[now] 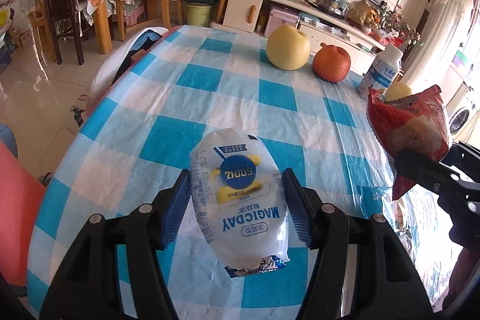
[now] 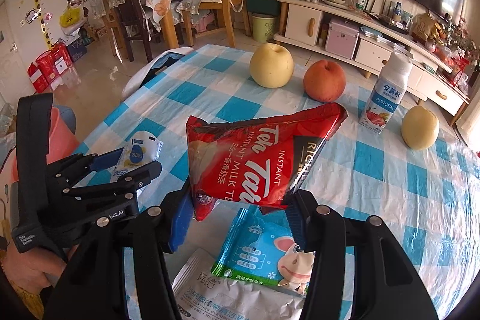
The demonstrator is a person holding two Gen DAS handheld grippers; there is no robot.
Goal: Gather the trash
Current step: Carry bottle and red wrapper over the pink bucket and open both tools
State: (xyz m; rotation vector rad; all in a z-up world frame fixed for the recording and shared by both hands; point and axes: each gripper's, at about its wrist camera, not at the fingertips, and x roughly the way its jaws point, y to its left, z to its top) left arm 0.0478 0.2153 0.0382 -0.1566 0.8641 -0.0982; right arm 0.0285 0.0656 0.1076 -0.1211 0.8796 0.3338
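two wrappers held aloft: left gripper [image 1: 237, 188] pinching white magicday wrapper [image 1: 238, 206], right gripper [image 2: 240, 201] pinching red milk tea bag [image 2: 258, 158] by one edge; slick foil likely to slip onto checked worktop [image 2: 390, 170].

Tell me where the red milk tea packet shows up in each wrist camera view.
Left wrist: red milk tea packet at the far right edge, held by the right gripper.
Right wrist: it fills the centre, above the table.
Shared landmark: the orange-red apple, beyond the packet.
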